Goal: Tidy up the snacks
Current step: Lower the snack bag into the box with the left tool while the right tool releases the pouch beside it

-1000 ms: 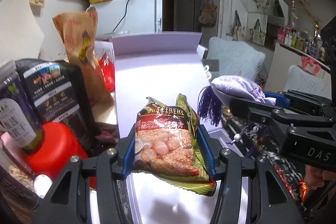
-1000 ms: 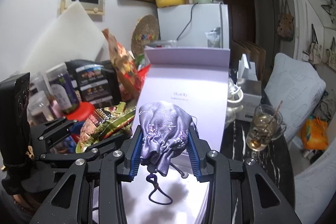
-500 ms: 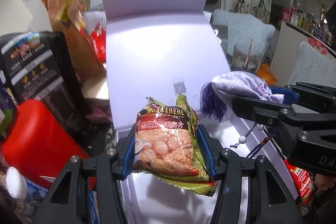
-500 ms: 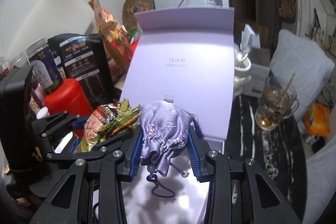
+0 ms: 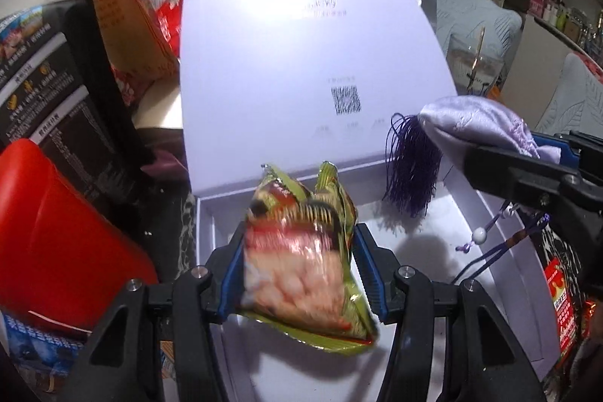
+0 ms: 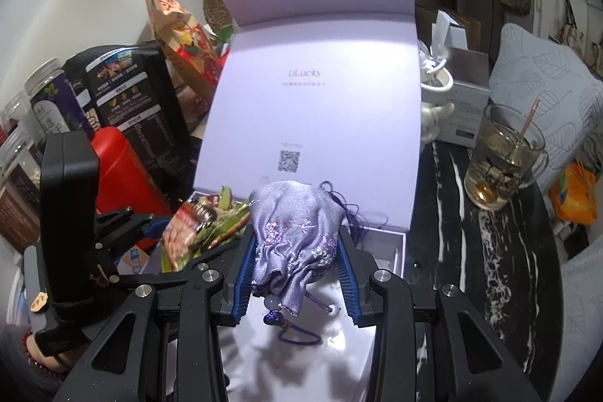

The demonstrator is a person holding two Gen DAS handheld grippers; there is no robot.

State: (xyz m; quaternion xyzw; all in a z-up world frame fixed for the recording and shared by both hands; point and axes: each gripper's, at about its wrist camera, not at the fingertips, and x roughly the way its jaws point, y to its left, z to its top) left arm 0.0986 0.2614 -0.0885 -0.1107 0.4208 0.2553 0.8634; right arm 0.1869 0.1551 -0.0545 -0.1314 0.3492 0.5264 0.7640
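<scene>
A green and red cereal snack packet [image 5: 301,262] sits between the blue pads of my left gripper [image 5: 299,270], which is shut on it above the white inside of an open lilac gift box [image 5: 486,213]. The packet [image 6: 196,225] also shows at the left of the right wrist view. My right gripper [image 6: 296,262] is shut on a lilac embroidered drawstring pouch [image 6: 294,232] with a purple tassel [image 5: 410,168], held over the same box [image 6: 395,243]. The box lid [image 6: 320,93] stands open behind both.
A red container [image 5: 56,232], a black snack box [image 5: 49,81] and an orange paper bag [image 5: 124,17] crowd the left. A glass mug with a drink [image 6: 501,157] and a white carton [image 6: 467,93] stand right of the box on the dark marble table [image 6: 490,251].
Both grippers have moved forward and down over the open box with their loads. The lid now fills more of each view; the snack packet is blurred from motion.
</scene>
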